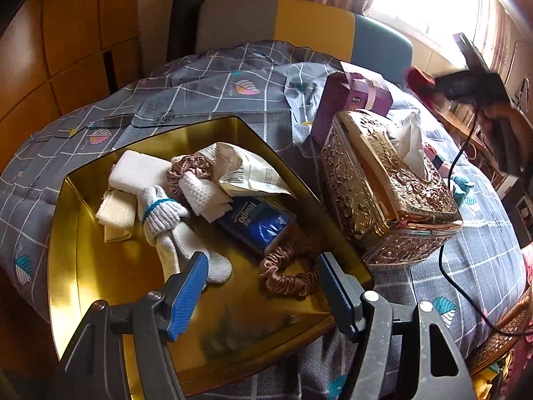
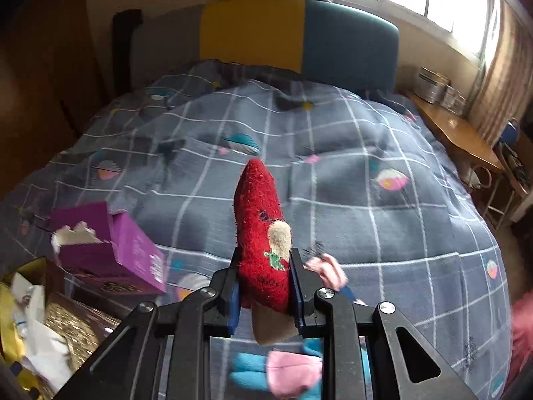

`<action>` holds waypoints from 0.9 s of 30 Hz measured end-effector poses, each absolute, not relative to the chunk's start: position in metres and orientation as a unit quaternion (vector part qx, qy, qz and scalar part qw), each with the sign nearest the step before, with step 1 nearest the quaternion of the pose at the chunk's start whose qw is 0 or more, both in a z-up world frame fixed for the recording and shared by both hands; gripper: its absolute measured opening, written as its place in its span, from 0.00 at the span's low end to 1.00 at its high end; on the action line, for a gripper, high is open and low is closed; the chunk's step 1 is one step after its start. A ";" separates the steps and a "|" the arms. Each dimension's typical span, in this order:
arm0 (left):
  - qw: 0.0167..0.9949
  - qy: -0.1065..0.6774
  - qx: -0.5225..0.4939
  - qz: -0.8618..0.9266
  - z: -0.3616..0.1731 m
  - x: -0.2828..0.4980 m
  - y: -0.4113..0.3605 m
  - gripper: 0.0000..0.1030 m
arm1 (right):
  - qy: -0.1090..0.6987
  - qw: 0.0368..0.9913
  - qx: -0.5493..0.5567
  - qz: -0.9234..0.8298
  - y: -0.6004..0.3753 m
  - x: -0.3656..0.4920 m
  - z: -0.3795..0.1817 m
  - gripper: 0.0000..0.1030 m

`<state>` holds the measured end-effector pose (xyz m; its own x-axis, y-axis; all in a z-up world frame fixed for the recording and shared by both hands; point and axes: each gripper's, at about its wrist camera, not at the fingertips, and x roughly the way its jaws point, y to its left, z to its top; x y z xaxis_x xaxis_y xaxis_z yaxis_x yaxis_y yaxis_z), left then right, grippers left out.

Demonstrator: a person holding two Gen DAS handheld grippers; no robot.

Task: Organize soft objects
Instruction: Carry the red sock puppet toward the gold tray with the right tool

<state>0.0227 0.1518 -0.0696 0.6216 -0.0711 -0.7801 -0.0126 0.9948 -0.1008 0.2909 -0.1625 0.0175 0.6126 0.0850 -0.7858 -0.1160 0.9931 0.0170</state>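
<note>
My landmark is the gold tin tray point(image 1: 83, 266) sitting on the grey checked quilt point(image 1: 233, 76).

My left gripper point(image 1: 263, 276) hangs over the near part of the tray with its blue pads spread apart and nothing between them. Just beyond the left pad point(image 1: 188, 286) lies a white knit glove point(image 1: 173, 230) with a blue band at the cuff. Next to the right-hand pad, inside the tray's near right corner, lies a brown satin scrunchie point(image 1: 289, 270). Deeper in the tray I see a blue tissue pack point(image 1: 256, 223), a white waffle cloth point(image 1: 206, 193), a second brown scrunchie point(image 1: 190, 166), a crumpled printed wrapper point(image 1: 246, 170) and folded cream cloths point(image 1: 133, 183) toward its far left corner.

Just right of the tray stands an ornate gold tissue box point(image 1: 383, 193) with a tissue poking from its top, and beyond that a purple carton point(image 1: 349, 100).

My right gripper point(image 2: 265, 286) is up off the quilt, far to the right of the tray, and is clenched on a fuzzy red sock point(image 2: 260, 220). The sock stands up between the pads with its toe pointing away from me and its beige cuff hanging under the fingers. On the quilt below it lie pink and blue gloves point(image 2: 283, 366), blurred. In the left view that gripper shows only as a dark smear.
</note>
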 end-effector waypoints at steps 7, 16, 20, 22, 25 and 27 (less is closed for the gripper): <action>0.902 0.428 -0.058 0.004 -0.066 0.017 0.169 0.67 | 0.420 0.872 -0.035 0.247 -0.038 0.267 0.041 0.24; 0.904 0.420 -0.069 0.048 -0.066 0.010 0.198 0.67 | 0.454 0.783 -0.096 0.414 0.046 0.173 0.010 0.24; 0.904 0.418 -0.069 0.060 -0.066 0.007 0.205 0.67 | 0.469 0.759 -0.110 0.438 0.062 0.141 -0.009 0.24; 0.904 0.417 -0.068 0.066 -0.066 0.005 0.208 0.67 | 0.473 0.752 -0.115 0.445 0.064 0.130 -0.018 0.24; 0.904 0.413 -0.072 0.077 -0.064 0.004 0.212 0.67 | 0.479 0.742 -0.117 0.453 0.072 0.113 -0.031 0.24; 0.906 0.409 -0.070 0.083 -0.062 0.003 0.215 0.67 | 0.484 0.738 -0.124 0.454 0.081 0.104 -0.043 0.24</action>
